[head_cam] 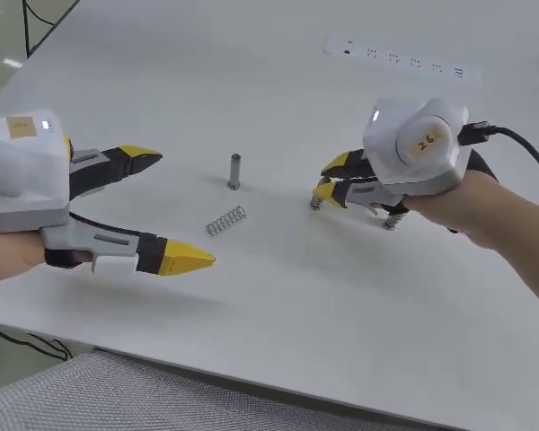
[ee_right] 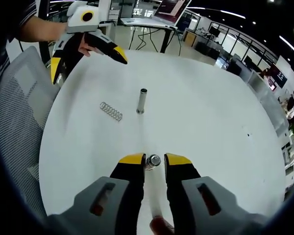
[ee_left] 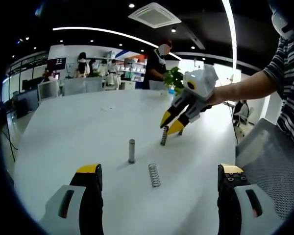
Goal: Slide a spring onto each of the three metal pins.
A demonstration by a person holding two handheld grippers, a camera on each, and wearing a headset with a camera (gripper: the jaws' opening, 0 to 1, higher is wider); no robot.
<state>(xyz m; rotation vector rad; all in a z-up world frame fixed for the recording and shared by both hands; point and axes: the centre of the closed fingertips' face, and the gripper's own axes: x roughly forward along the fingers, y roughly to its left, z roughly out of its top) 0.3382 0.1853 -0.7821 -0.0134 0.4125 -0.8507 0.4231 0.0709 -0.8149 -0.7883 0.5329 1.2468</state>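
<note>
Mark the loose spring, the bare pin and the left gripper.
loose spring (head_cam: 225, 221), head view, middle coils
bare pin (head_cam: 234, 171), head view, mid-shaft
left gripper (head_cam: 185, 210), head view, midway between its fingertips

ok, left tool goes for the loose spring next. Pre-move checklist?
1. Left tool open: ok, jaws wide apart.
2. Loose spring free to grab: ok, lying flat on the table, touching nothing.
3. Bare pin ready: ok, upright with no spring on it, apart from the loose spring.
4. Right tool out of the way: ok for this reach; it is off to the side with its jaws flanking the top of a second pin.
5. Right tool's grip on that second pin: cannot tell; the gap is narrow and contact is unclear.
6. Second pin's spring seated: cannot tell; coils show on it, but its base is too small to judge.
</note>
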